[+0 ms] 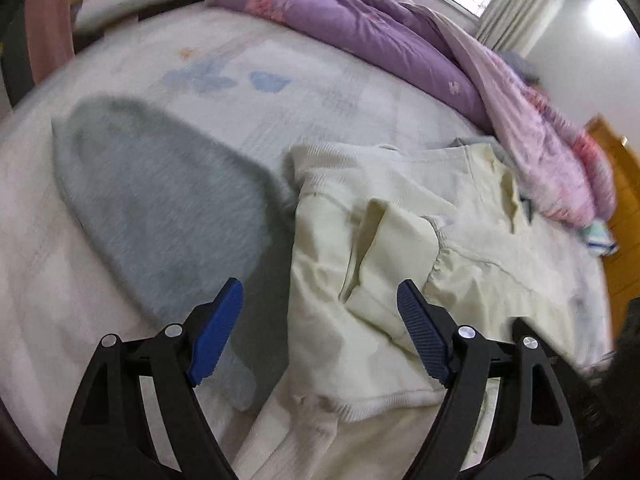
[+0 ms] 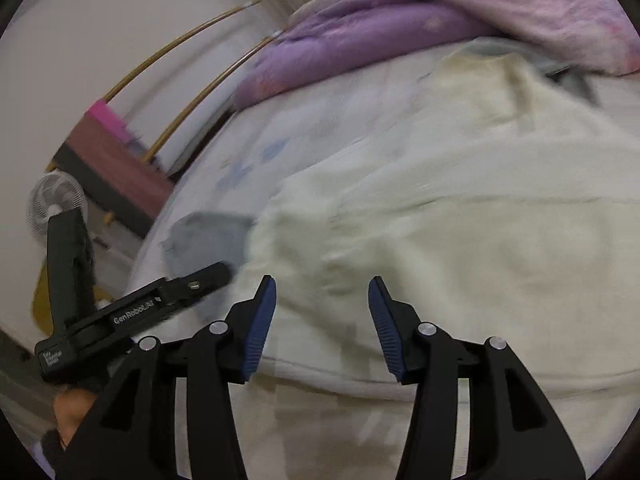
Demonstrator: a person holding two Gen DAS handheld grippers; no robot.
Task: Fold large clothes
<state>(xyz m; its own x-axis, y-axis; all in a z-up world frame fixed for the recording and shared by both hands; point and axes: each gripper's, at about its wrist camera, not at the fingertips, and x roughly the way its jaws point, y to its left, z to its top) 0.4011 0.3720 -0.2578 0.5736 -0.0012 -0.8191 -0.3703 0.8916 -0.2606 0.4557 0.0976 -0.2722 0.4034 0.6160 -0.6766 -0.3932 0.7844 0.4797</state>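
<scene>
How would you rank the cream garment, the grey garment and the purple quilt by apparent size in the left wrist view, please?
1. Cream garment, though it lies nearest the camera.
2. Grey garment and purple quilt: look alike in area, and the quilt is farther away, so unranked.

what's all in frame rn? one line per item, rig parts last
cream knit garment: 1, pale cream, partly folded on the bed's near half
grey folded cloth: 1, grey, on the bed left of the cream garment
purple floral quilt: 1, purple and pink, bunched along the bed's far side
white patterned bedsheet: 1, white with blue motifs
white fan: 1, on the floor beside the bed
left gripper: 1, black with blue pads, open, empty
right gripper: 1, same build, open, empty
</scene>
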